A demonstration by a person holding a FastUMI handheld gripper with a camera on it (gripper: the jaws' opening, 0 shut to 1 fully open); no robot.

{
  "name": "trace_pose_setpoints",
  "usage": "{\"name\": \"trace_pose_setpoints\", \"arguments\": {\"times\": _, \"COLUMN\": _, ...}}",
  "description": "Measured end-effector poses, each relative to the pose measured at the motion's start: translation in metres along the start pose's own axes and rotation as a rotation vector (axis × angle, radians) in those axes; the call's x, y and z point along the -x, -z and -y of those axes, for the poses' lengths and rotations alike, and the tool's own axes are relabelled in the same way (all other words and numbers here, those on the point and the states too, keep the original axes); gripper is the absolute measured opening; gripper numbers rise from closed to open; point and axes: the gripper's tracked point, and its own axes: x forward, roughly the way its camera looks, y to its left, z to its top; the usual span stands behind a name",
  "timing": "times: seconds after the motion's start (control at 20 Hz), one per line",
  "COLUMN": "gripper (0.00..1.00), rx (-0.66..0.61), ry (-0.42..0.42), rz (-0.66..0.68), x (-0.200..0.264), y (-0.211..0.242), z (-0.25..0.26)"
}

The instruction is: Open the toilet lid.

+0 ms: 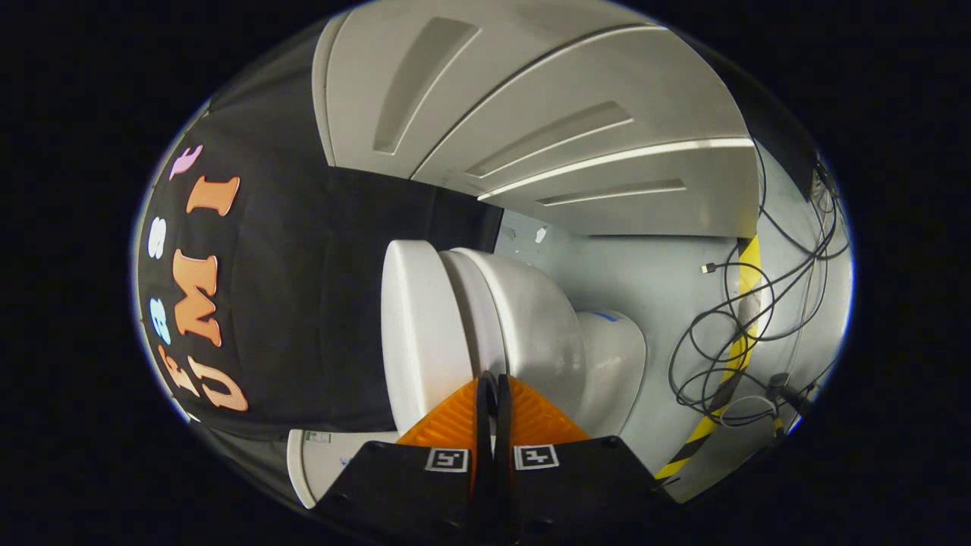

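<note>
The view is rolled on its side, so the white toilet (523,318) lies sideways in it. Its lid (413,318) rests flat on the seat (474,303), with the bowl and the pedestal (614,356) beyond. My gripper (494,377) is shut, its two fingers pressed together with nothing visible between them. The fingertips sit right against the toilet, at the rim where the seat meets the bowl, beside the lid's edge. I cannot tell whether they touch it.
The white tank (315,455) lies beside the fingers, against the black cloth wall (318,288). Loose black cables (728,341) and a yellow-black striped tape (740,334) lie on the pale floor past the pedestal. White panelled walls (576,114) stand beyond.
</note>
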Motion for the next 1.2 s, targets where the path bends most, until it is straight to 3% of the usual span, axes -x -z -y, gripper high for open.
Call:
{"name": "trace_pose_setpoints", "arguments": {"times": 0.2, "gripper": 0.09, "rx": 0.019, "ry": 0.047, "rz": 0.0, "x": 0.005, "y": 0.003, "z": -0.008}}
{"name": "trace_pose_setpoints", "arguments": {"times": 1.2, "gripper": 0.08, "rx": 0.336, "ry": -0.008, "rz": 0.111, "x": 0.052, "y": 0.008, "z": -0.128}}
